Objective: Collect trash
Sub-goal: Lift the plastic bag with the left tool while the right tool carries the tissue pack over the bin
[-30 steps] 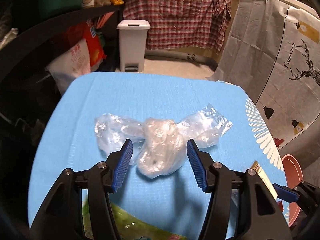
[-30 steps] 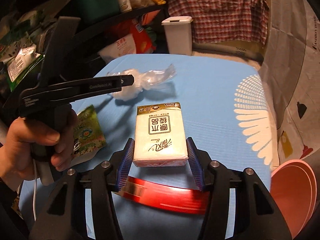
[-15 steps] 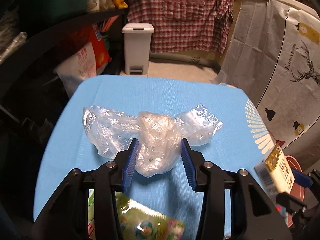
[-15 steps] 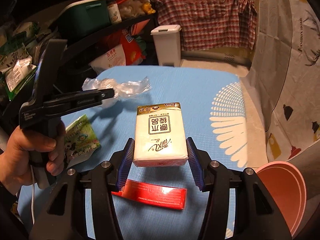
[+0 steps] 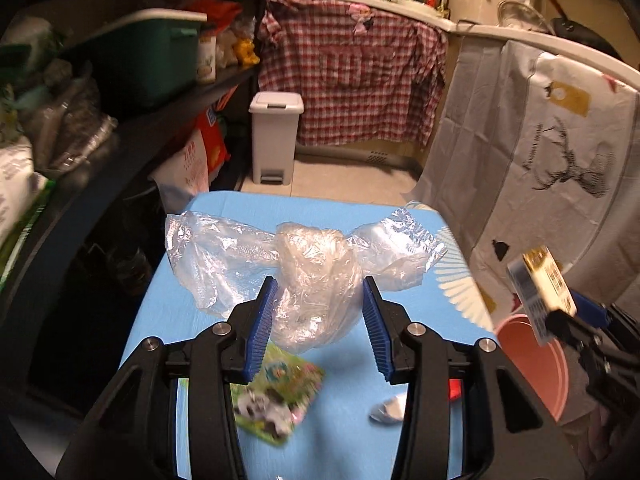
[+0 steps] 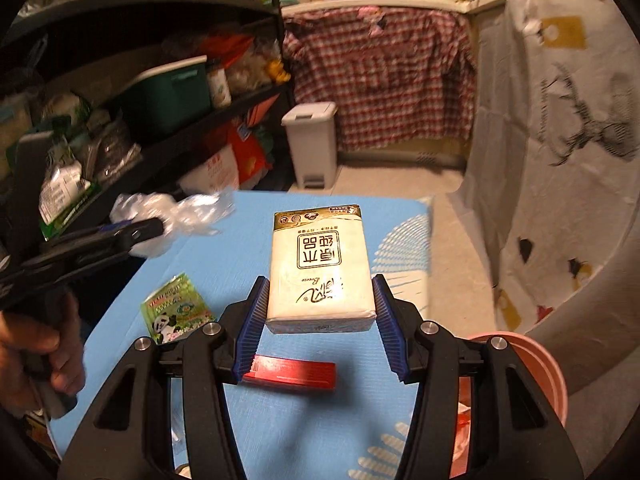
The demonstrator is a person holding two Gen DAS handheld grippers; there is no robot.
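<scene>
Both tongs have risen since a second ago; the surface (image 5: 176, 320) now sits lower in each view, and more of the shelving and room shows above it.

Left tongs (image 5: 318, 312): closed in from a wider gap onto the knotted plastic bag (image 5: 316, 276). Blue pads press the bag's bunched middle from both sides. Bag is clear of the surface, its loose ends spreading left and right of the tongs. In the right wrist view the same bag (image 6: 172, 216) hangs at the tip of the left tongs, off the surface's left edge, with a hand (image 6: 36, 356) on the handle.

Right tongs (image 6: 318, 312): gripping the tissue pack (image 6: 320, 268), same as before, pads against its two long sides. Pack is held up off the surface, printed face upward. From the left wrist view the pack (image 5: 540, 292) shows at far right, blurred.

Left on the surface: green snack packet (image 6: 178, 312) near the left edge, red box (image 6: 290, 374) below the right tongs, small silvery scrap (image 5: 390, 410) near the left tongs' right finger.

Pink bin (image 6: 532, 364) stands by the surface's right side. White pedal bin (image 5: 276, 136) on the floor beyond, in front of a checked cloth (image 5: 352, 80).
</scene>
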